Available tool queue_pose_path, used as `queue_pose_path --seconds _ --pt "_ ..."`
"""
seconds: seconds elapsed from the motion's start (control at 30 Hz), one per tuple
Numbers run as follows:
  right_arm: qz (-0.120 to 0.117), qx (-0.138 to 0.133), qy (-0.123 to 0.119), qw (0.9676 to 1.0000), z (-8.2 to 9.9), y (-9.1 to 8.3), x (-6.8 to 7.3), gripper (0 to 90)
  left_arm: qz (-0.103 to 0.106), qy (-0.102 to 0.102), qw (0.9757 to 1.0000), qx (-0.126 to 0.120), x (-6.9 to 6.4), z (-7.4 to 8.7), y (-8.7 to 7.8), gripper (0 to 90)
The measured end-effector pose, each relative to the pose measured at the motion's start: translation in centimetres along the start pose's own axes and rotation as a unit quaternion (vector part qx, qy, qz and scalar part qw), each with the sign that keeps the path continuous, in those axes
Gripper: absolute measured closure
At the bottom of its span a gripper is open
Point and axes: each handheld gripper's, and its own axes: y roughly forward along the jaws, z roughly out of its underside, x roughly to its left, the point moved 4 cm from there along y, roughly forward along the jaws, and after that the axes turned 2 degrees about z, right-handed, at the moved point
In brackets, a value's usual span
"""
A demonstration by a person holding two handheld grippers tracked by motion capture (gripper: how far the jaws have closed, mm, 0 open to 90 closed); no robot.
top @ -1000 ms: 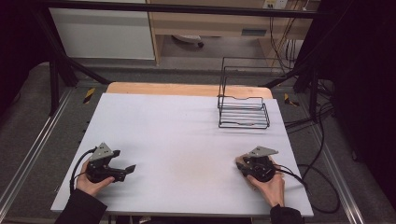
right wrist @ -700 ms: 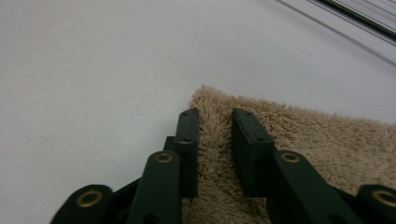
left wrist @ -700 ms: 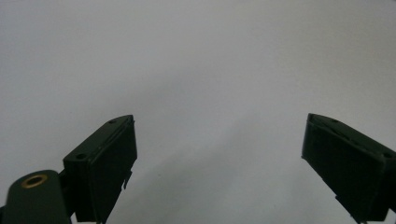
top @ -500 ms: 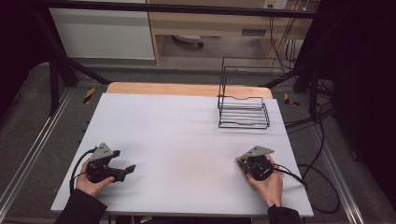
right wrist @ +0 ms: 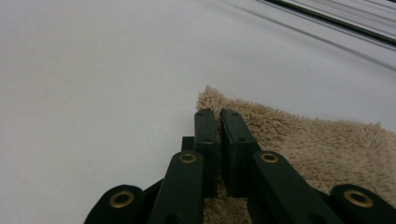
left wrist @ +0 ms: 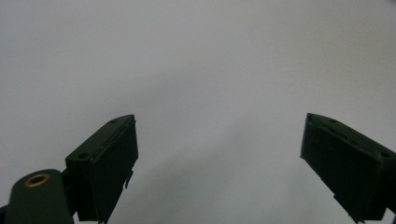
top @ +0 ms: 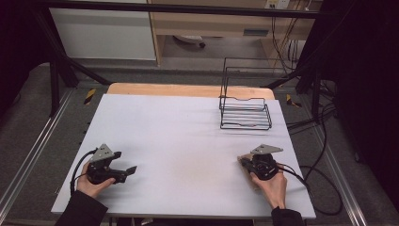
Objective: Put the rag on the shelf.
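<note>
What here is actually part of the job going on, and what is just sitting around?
In the job:
- right gripper, jaws just closed at the corner of the beige towel; whether they pinch the cloth is hard to tell
- left gripper, open over the bare white table

Just sitting around:
- black wire rack at the far right of the table

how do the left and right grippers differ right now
The left gripper has its jaws wide apart with nothing between them, over bare white table; the right gripper has just closed its jaws, nearly together, at the edge of a beige towel. In the high view the left sits near the table's left front, the right near its right front. Each is held in one hand.
</note>
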Motion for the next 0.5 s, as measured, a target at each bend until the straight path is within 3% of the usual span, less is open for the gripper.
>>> queue_pose_path --seconds 0.37,0.5 --pt "-0.025 -0.007 0.006 0.9996 -1.4 0.8 1.5 86.3 -0.001 0.001 1.0 0.002 0.0 0.0 0.0 11.4" --pt "-0.039 -0.007 0.009 0.9992 -2.3 1.7 2.7 86.4 -0.002 0.0 1.0 0.001 0.0 0.0 0.0 11.4"
